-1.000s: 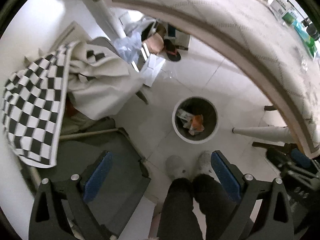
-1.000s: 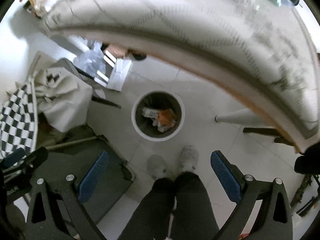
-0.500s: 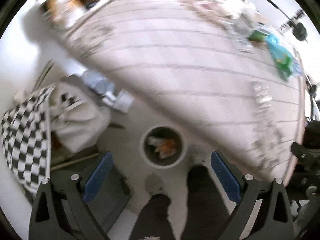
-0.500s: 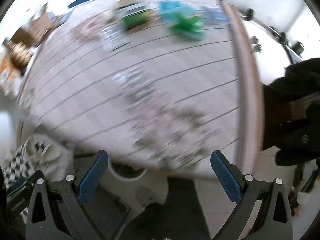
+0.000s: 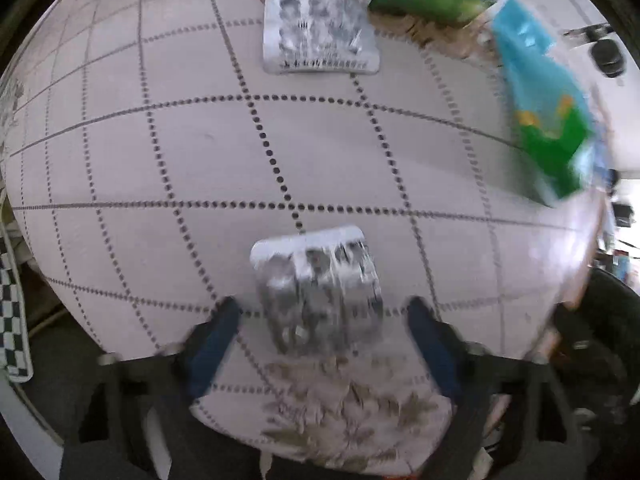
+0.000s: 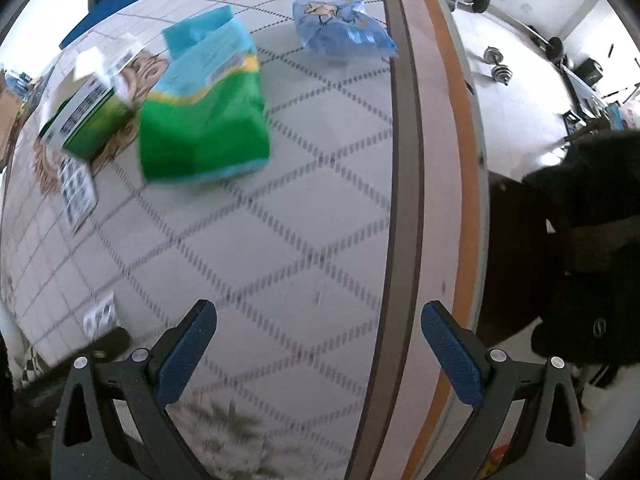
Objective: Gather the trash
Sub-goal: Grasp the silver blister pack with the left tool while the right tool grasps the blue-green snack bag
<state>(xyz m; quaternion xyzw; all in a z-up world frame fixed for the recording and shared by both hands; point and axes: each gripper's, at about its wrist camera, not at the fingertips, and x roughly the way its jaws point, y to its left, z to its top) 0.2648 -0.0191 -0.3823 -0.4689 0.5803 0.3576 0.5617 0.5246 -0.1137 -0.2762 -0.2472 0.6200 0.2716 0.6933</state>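
**Bench stock: trash pieces lying loose, both grippers empty**

Left gripper (image 5: pixel 320 320): fingers spread wide, holding nothing. It hovers over the near edge of the bench (image 5: pixel 160 160), with a silver pill sheet (image 5: pixel 316 288) lying flat between its two fingers; the view is blurred, so contact cannot be judged.

Right gripper (image 6: pixel 320 344): fingers spread wide, holding nothing, over bare cloth near the bench's right edge.

Items on the bench:
- A second pill sheet (image 5: pixel 318 30), flat, toward the far edge, well apart from the first.
- Green box (image 6: pixel 86 120), just beside the green-and-blue bag (image 6: pixel 204 112), the two possibly touching.
- Pale blue packet (image 6: pixel 340 30), near the far right corner, close to the edge band.

Risks, as a judgement:
- The near pill sheet is thin and flat; fingers closing from the sides may slide over it or push it along the cloth rather than lift it.
- It lies close to the near edge, so a nudge toward the person could tip it to the floor.
- The bag looks soft and may fold or slip if pinched at a corner.
- The packet sits close to the right edge and could be knocked off by a careless sweep.

Room to move: the middle of the bench is bare cloth, giving both grippers an open path. A dark garment (image 6: pixel 592 240) hangs off the right edge, crowding that side.
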